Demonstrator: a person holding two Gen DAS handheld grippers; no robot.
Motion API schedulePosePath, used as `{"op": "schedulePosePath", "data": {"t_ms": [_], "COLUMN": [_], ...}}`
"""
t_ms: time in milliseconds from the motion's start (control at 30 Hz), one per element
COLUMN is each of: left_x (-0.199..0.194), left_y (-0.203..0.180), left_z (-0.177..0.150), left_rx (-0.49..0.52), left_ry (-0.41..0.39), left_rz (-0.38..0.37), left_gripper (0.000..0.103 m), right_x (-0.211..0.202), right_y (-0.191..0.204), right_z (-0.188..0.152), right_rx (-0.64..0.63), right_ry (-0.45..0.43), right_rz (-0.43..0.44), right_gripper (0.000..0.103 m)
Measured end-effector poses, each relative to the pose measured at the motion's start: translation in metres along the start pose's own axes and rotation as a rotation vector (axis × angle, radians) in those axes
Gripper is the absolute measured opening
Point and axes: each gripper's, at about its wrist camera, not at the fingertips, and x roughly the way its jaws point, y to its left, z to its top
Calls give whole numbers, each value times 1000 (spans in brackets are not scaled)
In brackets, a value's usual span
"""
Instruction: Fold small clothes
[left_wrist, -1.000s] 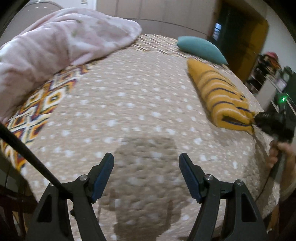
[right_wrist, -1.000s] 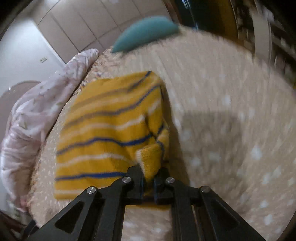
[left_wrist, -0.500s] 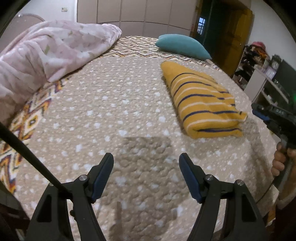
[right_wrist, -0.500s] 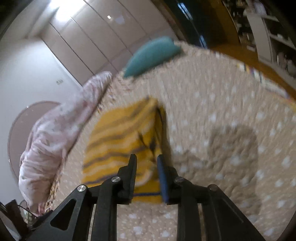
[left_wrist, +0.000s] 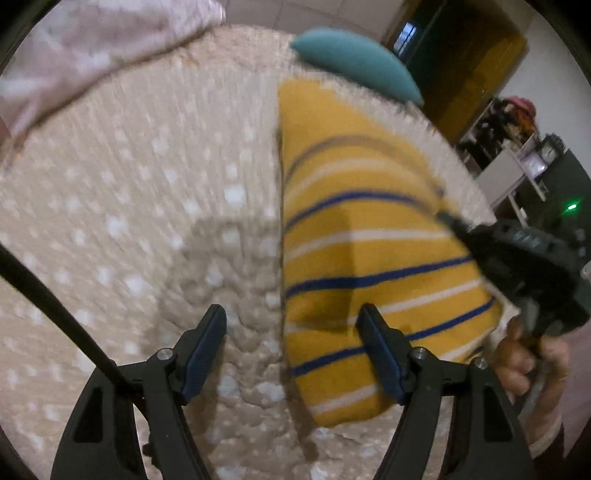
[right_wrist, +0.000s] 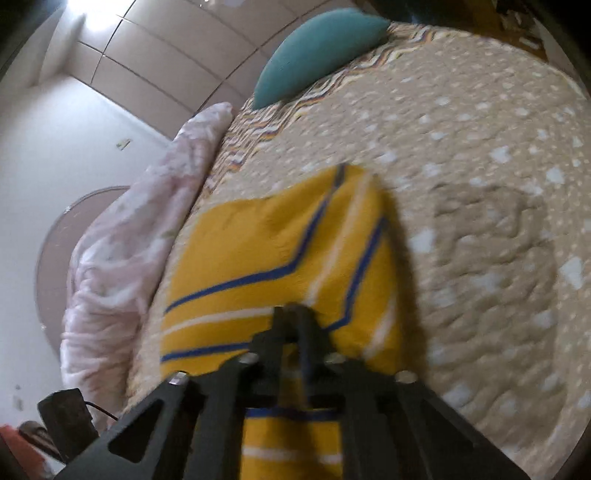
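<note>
Black skeletal left tongs (left_wrist: 291, 347) with blue pads (left_wrist: 207, 350), silver screws, a black cable (left_wrist: 55, 306).

Left tool (left_wrist: 291, 350) jaws wide apart, right tool (right_wrist: 295, 317) clamped closed

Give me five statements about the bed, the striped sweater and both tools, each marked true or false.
1. The yellow striped sweater lies folded on the dotted bedspread. True.
2. The left tool is clamped on the sweater. False: its jaws stand open above the sweater's edge, gripping nothing.
3. The right tool is shut, its tips at the sweater. True.
4. The teal pillow rests on top of the sweater. False: it lies beyond it, near the head of the bed.
5. A pink blanket is bunched beside the sweater. True.
</note>
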Motion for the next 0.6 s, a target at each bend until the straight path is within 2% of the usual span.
{"op": "schedulePosePath", "data": {"t_ms": [100, 167, 233, 300, 367, 433, 467, 533, 567, 600], "left_x": [-3, -4, -4, -2, -3, -5, -7, -9, -9, -9], "left_y": [0, 1, 2, 0, -1, -3, -2, -3, -3, -3], "left_z": [-5, -7, -9, -11, -14, -16, -17, -18, -19, -19], "left_rx": [29, 33, 27, 34, 43, 44, 43, 42, 41, 40], "left_ry": [-42, -56, -69, -85, -104, -120, -126, -136, -135, -132], "left_rz": [-9, -11, -11, -3, 3, 16, 28, 49, 51, 50], "left_gripper": [77, 77, 78, 78, 78, 79, 80, 84, 85, 85], "right_x": [-9, -22, -24, -7, 20, 62, 81, 111, 121, 125], "right_y": [6, 26, 51, 76, 92, 105, 106, 101, 97, 94], "right_z": [2, 5, 11, 15, 18, 20, 21, 35, 48, 57], "right_rx": [-30, -81, -123, -132, -134, -158, -157, -121, -110, -109], "right_ry": [8, -28, -27, 43, 137, 274, 323, 371, 362, 334], "right_rz": [-58, -75, 6, 141, 226, 273, 273, 265, 226, 165], "right_gripper": [3, 16, 21, 33, 34, 34, 33, 25, 16, 15]}}
